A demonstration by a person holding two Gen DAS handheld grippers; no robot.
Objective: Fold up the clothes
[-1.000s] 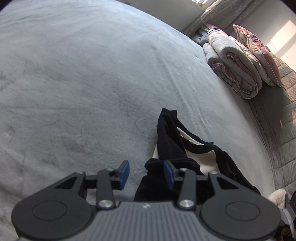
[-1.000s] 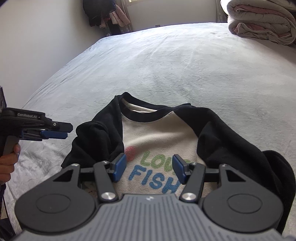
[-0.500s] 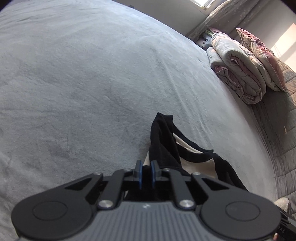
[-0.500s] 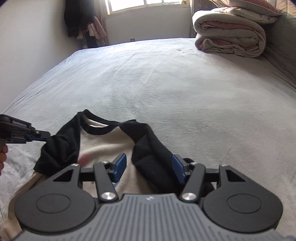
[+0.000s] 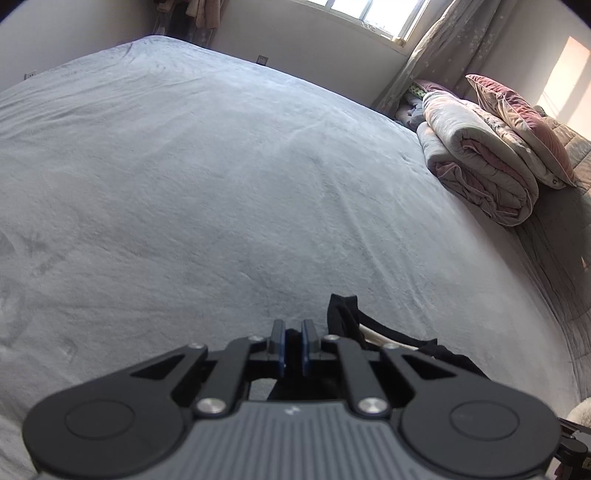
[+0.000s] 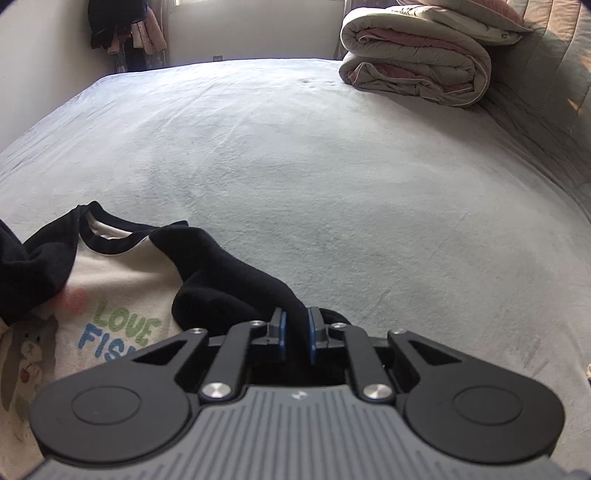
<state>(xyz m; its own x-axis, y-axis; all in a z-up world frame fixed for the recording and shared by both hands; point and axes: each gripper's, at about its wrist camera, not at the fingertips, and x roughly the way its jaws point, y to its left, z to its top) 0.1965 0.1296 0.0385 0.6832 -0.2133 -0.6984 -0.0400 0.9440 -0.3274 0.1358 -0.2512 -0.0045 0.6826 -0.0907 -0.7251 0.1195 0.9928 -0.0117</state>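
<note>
A cream sweatshirt (image 6: 122, 280) with black sleeves and a "LOVE FISH" print lies on the grey bed (image 6: 332, 177). In the right wrist view my right gripper (image 6: 295, 321) sits at the shirt's right black sleeve (image 6: 229, 280). Its jaws are closing, and the blue pads pinch a ridge of that sleeve's fabric. In the left wrist view my left gripper (image 5: 293, 332) is shut on black fabric of the shirt's other sleeve (image 5: 343, 314), raised off the bed. That lifted sleeve (image 6: 26, 266) bunches at the left edge of the right wrist view.
A rolled quilt (image 5: 480, 173) and a pillow (image 5: 517, 118) lie at the bed's far right by the padded headboard (image 6: 554, 103). Clothes hang (image 6: 122, 26) in the far corner. The bed cover (image 5: 184, 184) stretches wide beyond the shirt.
My left gripper closed on the black sleeve and rose with it. My right gripper slid right from the print to the other sleeve and closed on it.
</note>
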